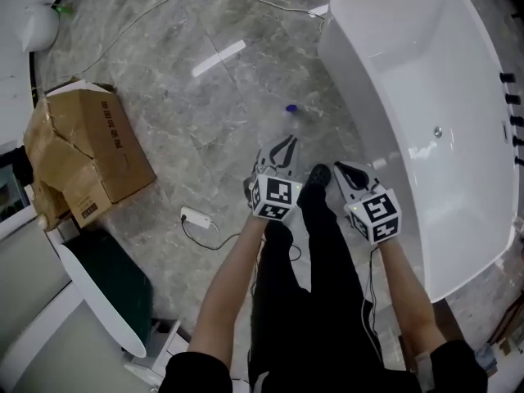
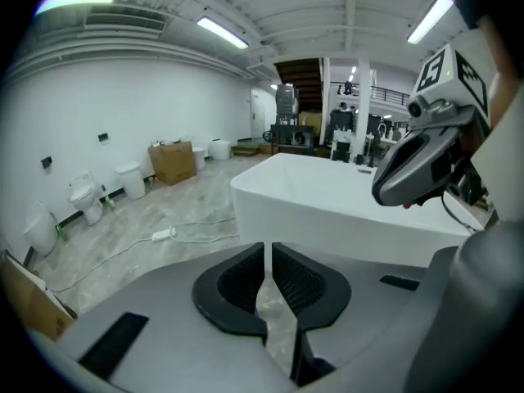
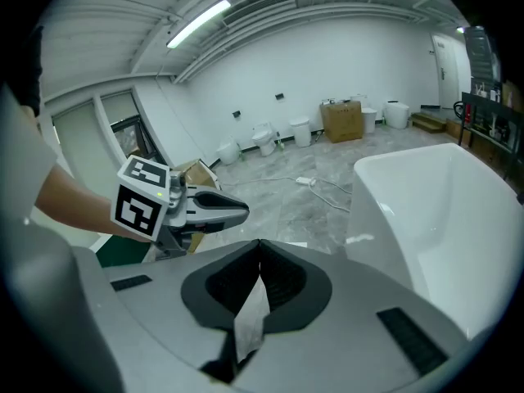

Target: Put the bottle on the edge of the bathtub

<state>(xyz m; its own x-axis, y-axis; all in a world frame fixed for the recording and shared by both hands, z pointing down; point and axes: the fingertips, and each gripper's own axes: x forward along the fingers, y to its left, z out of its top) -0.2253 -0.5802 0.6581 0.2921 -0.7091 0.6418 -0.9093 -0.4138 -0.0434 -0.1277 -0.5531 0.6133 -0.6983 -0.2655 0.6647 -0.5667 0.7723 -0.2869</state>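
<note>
Only the head view shows the bottle (image 1: 292, 113). It sits on the floor at frame centre, left of the bathtub (image 1: 332, 56) and apart from both jaws. The left gripper (image 1: 284, 148) jaws show a thin slit and hold nothing; the right gripper (image 1: 344, 172) jaws meet, also empty.

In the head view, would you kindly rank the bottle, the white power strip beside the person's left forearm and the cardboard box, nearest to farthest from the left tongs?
Ranked from the left tongs:
1. bottle, on the floor just beyond the tips.
2. power strip, on the floor to the left, beside the forearm.
3. cardboard box, farther left still.
</note>
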